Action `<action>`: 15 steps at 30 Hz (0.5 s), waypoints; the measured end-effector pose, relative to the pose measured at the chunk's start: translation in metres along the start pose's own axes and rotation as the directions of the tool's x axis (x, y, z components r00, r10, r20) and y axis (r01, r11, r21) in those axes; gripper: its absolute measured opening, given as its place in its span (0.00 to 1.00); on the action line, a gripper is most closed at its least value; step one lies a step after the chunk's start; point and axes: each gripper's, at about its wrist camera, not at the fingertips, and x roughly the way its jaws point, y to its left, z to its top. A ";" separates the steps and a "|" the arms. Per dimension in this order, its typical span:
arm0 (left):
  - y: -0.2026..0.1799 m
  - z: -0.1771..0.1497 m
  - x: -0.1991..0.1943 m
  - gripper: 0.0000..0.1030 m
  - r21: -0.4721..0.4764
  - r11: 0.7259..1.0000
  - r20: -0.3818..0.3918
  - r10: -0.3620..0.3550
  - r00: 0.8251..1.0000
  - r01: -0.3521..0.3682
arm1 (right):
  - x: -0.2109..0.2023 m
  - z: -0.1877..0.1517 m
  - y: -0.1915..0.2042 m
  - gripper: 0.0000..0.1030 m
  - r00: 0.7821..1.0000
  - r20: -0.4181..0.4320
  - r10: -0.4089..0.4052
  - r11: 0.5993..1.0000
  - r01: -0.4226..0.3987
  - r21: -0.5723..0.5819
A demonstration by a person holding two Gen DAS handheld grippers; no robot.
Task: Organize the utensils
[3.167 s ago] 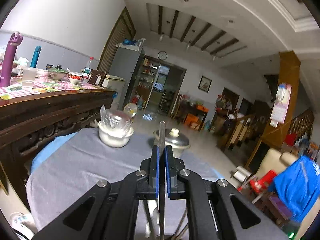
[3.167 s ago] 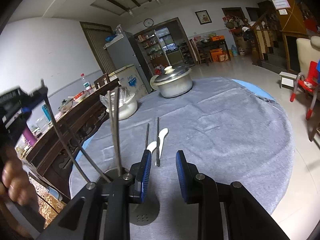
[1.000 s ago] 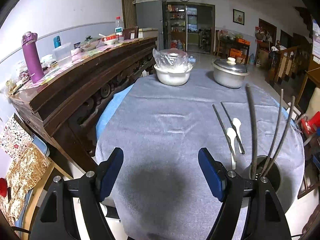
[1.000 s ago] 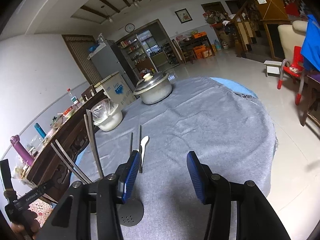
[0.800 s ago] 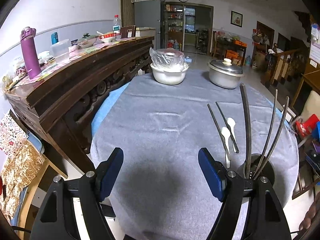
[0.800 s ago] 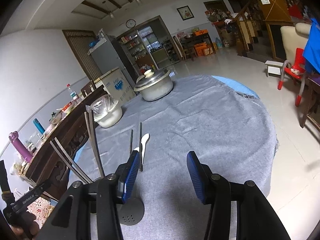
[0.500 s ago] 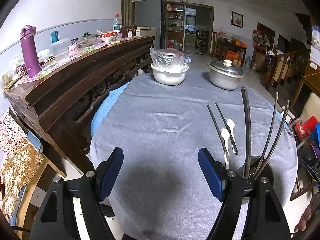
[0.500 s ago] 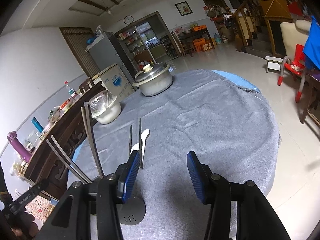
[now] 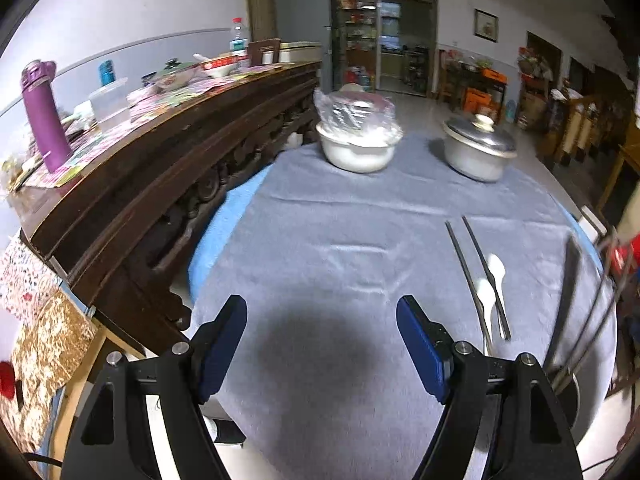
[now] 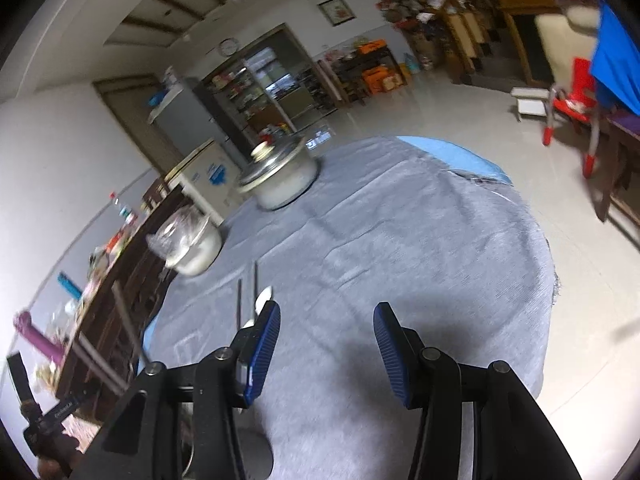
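Chopsticks [image 9: 476, 272] and two white spoons [image 9: 490, 284] lie loose on the grey cloth [image 9: 328, 240] beside the holder [image 9: 568, 388], so the empty, parted right gripper [image 10: 326, 340] should, I think, straddle one squarely before closing.

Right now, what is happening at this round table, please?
A person holds a gripper in each hand and is sorting utensils. Both the left gripper and the right gripper are open and empty above the grey tablecloth. Some chopsticks already stand in a dark holder. Two more chopsticks and two white spoons lie flat on the cloth, not yet collected. A covered white bowl and a lidded metal pot stand at the far side.
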 end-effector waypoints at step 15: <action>-0.014 -0.021 -0.044 0.75 -0.031 0.999 0.034 -0.020 0.999 0.021 | 0.001 -0.009 -0.011 0.50 0.998 -0.014 0.053 0.997 -0.053 0.050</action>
